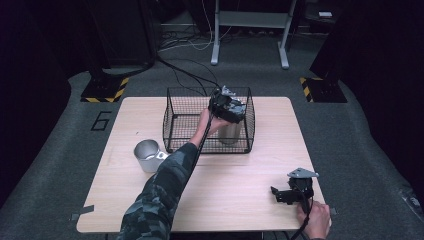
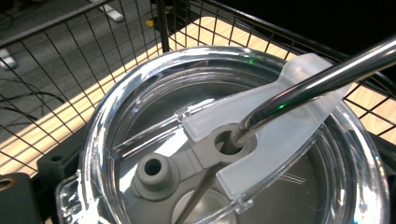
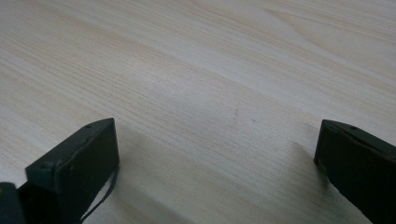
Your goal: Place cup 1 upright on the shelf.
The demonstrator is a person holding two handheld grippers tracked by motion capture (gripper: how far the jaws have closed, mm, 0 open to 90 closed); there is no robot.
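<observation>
The wooden table was seen with wide bare stretches along its near and right edges, while the black wire basket was set toward the far edge, at the middle. Inside the basket, against its right wall, a steel tumbler was stood upright, and little room was left between it and the wire mesh on that side. The left gripper was held directly over the tumbler, at the height of the basket's rim. From the left gripper view, the tumbler's clear lid was seen very close below, with a metal straw passed through its grey opening and leaning out to the upper right. Whether the left jaws were parted or clamped on the tumbler could not be told, since they were hidden behind the lid. The right gripper was rested low on the table near the front right corner, its jaws spread wide with nothing between them but bare wood. A second, lidless steel cup was stood just outside the basket's near left corner, well apart from both grippers.
</observation>
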